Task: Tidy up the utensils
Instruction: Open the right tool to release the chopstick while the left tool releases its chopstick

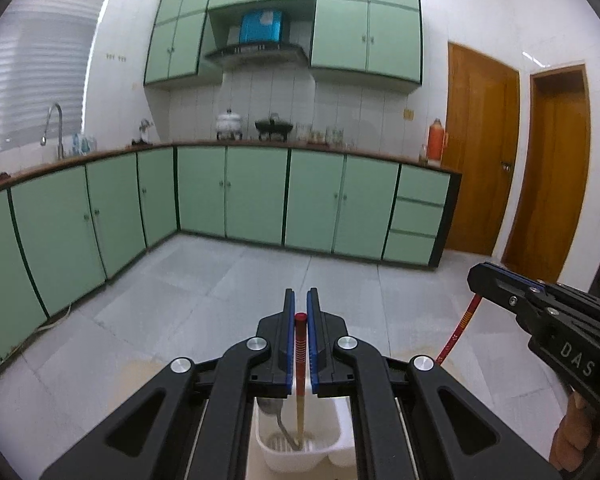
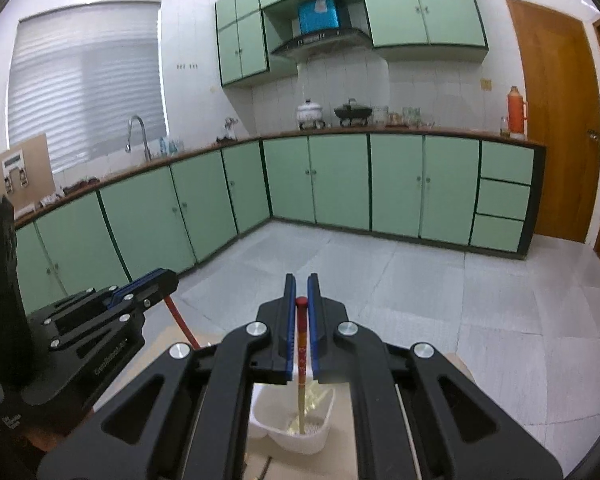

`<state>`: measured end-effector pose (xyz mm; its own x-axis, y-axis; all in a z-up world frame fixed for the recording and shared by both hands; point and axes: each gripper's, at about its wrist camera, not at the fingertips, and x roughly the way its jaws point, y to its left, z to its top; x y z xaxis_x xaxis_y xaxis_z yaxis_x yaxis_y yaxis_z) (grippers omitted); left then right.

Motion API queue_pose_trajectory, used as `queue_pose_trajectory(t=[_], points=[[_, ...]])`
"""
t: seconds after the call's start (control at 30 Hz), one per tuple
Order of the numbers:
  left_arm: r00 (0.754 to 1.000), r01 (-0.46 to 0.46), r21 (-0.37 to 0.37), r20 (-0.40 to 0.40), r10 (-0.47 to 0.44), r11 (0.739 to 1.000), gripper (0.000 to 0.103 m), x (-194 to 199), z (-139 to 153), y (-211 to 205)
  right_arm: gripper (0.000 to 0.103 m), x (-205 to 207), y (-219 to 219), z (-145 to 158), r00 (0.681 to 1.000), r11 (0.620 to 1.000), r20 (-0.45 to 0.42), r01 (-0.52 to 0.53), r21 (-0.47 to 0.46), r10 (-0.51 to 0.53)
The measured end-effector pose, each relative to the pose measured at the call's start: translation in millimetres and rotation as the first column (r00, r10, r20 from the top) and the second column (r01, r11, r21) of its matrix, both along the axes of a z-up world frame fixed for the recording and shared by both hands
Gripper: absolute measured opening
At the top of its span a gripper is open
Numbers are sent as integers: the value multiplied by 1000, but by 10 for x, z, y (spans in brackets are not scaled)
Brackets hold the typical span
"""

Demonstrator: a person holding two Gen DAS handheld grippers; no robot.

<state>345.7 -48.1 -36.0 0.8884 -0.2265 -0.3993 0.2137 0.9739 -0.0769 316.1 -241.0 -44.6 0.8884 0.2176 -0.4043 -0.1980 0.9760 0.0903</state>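
**Two chopsticks held upright over a white holder**

The left gripper [image 1: 301, 304] is clamped on a red-topped chopstick [image 1: 300, 360], long axis 12 to 6 o'clock, tip inside the white utensil holder [image 1: 332, 454]. The right gripper [image 2: 301, 292] pinches a second chopstick [image 2: 301, 344] likewise. The holder stands on a pale tabletop [image 2: 260, 462]; green kitchen cabinets [image 1: 256, 192] and grey floor tiles [image 1: 228, 280] lie beyond.

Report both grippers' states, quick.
Left gripper: shut on a red-topped chopstick.
Right gripper: shut on another red-topped chopstick.

Black tongs [image 1: 300, 300], blue pads [image 1: 288, 336], silver screws, white lettering
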Motion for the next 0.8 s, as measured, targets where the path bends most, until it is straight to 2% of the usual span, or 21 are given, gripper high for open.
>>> queue_pose_trajectory(t=[0.1,0.13,0.2,0.27,0.4,0.5,0.57,0.67,0.8], points=[[1000,0,-4,-14,0,1000,12,-38,-40,29,16,-54,14,-83,1000,1000,-19,4,9,-4],[1000,-6,-7,-14,6,1000,15,-80,-44,50,23,-84,4,-98,1000,1000,-18,15,11,-15],[1000,-14,-11,-8,14,1000,31,-135,-38,71,34,-151,-11,-108,999,999,-8,36,18,-35],[1000,-27,-18,6,27,999,38,-247,-11,118,45,-240,-50,-96,998,998,12,61,28,-62],[999,-36,-40,24,37,999,49,-426,70,201,57,-458,-126,-61,993,993,57,105,45,-107],[999,-45,-32,29,46,998,58,-621,79,263,74,-664,-185,-65,988,989,73,128,70,-133],[998,-52,-21,22,52,998,67,-732,66,279,94,-788,-206,-94,986,987,76,145,75,-150],[999,-53,-22,-5,53,998,79,-917,-9,311,98,-990,-210,-201,979,980,73,186,68,-191],[998,-45,-24,-46,44,999,81,-1140,-178,367,98,-1163,-159,-406,983,983,23,180,27,-180]])
